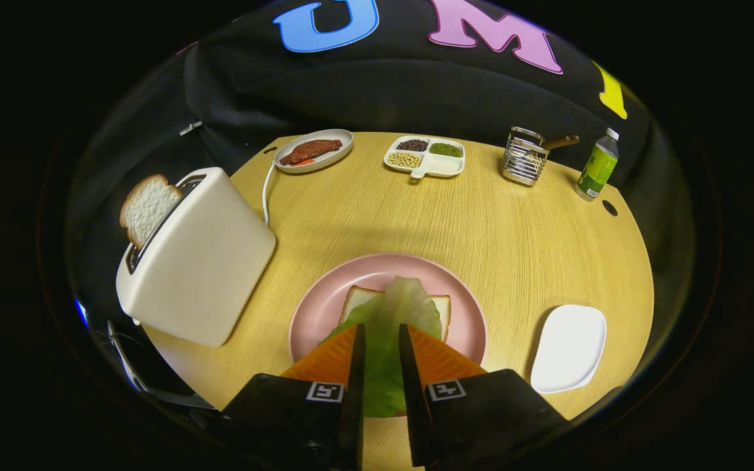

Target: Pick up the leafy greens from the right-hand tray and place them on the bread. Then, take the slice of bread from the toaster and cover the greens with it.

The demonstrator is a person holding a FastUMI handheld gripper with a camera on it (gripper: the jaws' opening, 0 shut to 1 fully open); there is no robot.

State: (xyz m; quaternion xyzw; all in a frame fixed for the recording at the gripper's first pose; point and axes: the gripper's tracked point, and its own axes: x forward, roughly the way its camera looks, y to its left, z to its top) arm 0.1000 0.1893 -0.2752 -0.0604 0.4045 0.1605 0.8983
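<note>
My gripper [382,327] is shut on a pale green leaf [396,307], which fills the narrow gap between the two fingers and fans out just beyond their tips. The leaf hangs over a slice of bread [359,297] lying on a pink plate [324,307] directly ahead. I cannot tell whether the leaf touches the bread. To the left stands a cream toaster [200,261] with a second bread slice [146,208] sticking up out of its slot. A white tray [568,347] sits to the right of the plate with nothing on it.
Along the far edge of the round wooden table [482,222] are a plate with a brown meat piece [313,150], a divided dish of beans [425,156], a wire holder [525,157] and a green bottle [597,167]. The toaster's white cord [266,190] runs behind it.
</note>
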